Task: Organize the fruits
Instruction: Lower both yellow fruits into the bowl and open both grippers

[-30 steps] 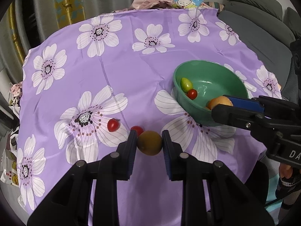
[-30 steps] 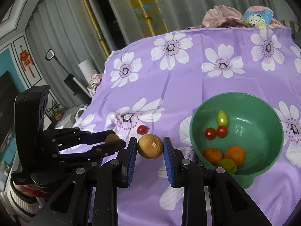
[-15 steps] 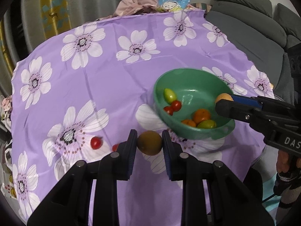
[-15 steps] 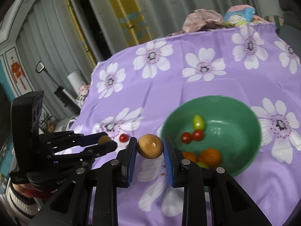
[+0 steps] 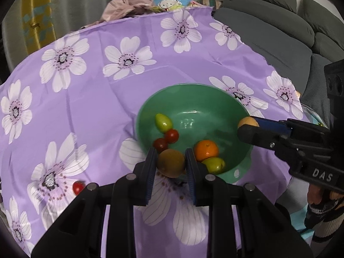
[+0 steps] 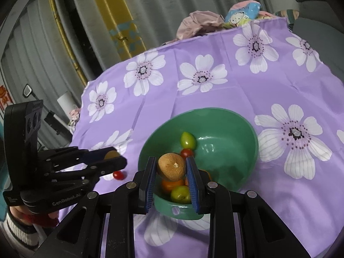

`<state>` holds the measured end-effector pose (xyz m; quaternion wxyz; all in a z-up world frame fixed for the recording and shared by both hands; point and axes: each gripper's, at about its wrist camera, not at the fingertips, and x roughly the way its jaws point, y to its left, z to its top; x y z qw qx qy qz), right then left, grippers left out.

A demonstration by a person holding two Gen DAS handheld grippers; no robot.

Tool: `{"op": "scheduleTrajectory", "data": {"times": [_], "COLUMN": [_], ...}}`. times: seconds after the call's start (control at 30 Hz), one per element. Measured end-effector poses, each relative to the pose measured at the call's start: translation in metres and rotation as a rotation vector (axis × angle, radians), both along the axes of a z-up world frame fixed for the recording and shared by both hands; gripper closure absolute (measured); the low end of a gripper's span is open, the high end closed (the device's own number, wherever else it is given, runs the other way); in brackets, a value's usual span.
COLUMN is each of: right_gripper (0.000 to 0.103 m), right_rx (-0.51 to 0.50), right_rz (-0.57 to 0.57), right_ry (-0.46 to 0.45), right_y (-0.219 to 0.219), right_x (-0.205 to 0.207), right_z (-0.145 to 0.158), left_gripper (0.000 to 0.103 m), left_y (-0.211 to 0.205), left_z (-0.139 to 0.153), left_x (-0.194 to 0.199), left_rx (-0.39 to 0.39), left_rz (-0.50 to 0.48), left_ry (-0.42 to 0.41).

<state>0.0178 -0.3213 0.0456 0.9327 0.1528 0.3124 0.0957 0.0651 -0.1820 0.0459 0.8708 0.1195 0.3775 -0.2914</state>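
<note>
Both hands are carrying fruit toward the green bowl (image 5: 247,161). A second ago each held fruit was hanging over the purple flowered cloth (image 5: 86,99) covering the bench, short of the bowl; now each is overlapping the bowl's near rim, so the two deposits appear close, though neither fruit is released yet.

The left gripper (image 5: 171,164) is clamping a brownish-green round fruit (image 5: 171,163) between its fingers, which are closed as far as the fruit allows. The right gripper (image 6: 171,169) is likewise pinching a tan-orange round fruit (image 6: 172,166), its stem scar facing the camera.

In the left wrist view the right gripper is entering from 3 o'clock, its fruit showing only as a sliver over the bowl's far-right rim. This view is also showing the bowl's contents clearly: a green tomato (image 5: 163,122), two red cherry tomatoes (image 5: 171,135), an orange (image 5: 206,150) and a green fruit (image 5: 214,165).

In the right wrist view the left gripper is appearing at 9 o'clock, outside the bowl, with a loose red cherry tomato (image 6: 118,175) lying on the cloth just under it, remaining to be gathered.
</note>
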Motion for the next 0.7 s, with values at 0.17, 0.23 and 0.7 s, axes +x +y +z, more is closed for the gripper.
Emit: {"op": "scheduleTrajectory", "data": {"times": [0.17, 0.23, 0.7], "right_gripper": [0.073, 0.073, 0.073], "right_rx": [0.004, 0.004, -0.003], "right_rz": [0.000, -0.001, -0.002], "right_ry": [0.006, 0.009, 0.034], "right_y": [-0.006, -0.008, -0.015], "right_x": [0.005, 0.007, 0.019], "right_z": [-0.006, -0.008, -0.020], "left_gripper": [0.077, 0.077, 0.077], "left_y": [-0.012, -0.015, -0.029], "left_z": [-0.009, -0.011, -0.028], "left_x": [0.008, 0.011, 0.026], "left_rx": [0.021, 0.030, 0.074], "left_rz": [-0.008, -0.009, -0.020], "left_ry": [0.013, 0.015, 0.038]}}
